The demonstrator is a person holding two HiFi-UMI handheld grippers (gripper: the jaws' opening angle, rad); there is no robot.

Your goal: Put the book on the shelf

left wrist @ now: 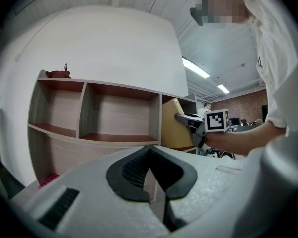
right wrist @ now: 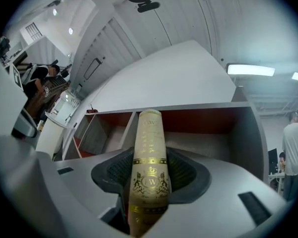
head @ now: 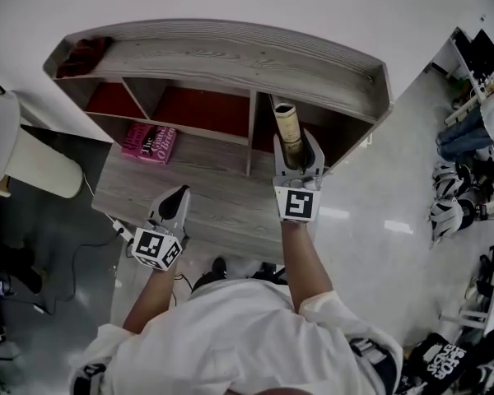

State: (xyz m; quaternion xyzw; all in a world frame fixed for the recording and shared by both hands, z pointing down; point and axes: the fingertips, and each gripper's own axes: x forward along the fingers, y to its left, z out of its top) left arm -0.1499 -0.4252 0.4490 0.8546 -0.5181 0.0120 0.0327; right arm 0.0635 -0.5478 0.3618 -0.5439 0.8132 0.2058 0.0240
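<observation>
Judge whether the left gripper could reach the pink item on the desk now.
Probably yes: only bare desk lies between the left gripper and the pink item, though its jaws are shut.

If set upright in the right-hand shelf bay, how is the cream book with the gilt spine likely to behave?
The book looks hardbound, so probably stiff, not floppy. Its spine seems glossy, so it may slip in the right tongs. The bay shows no neighbours, so it could tip.

The pale grey wood-grain shelf unit (head: pixel 230 56) looks matt, its compartment backs smooth red. The cream book (right wrist: pixel 149 152) has a satiny spine with shiny gilt embossing. The pale floor (head: pixel 379 220) is glossy.
</observation>
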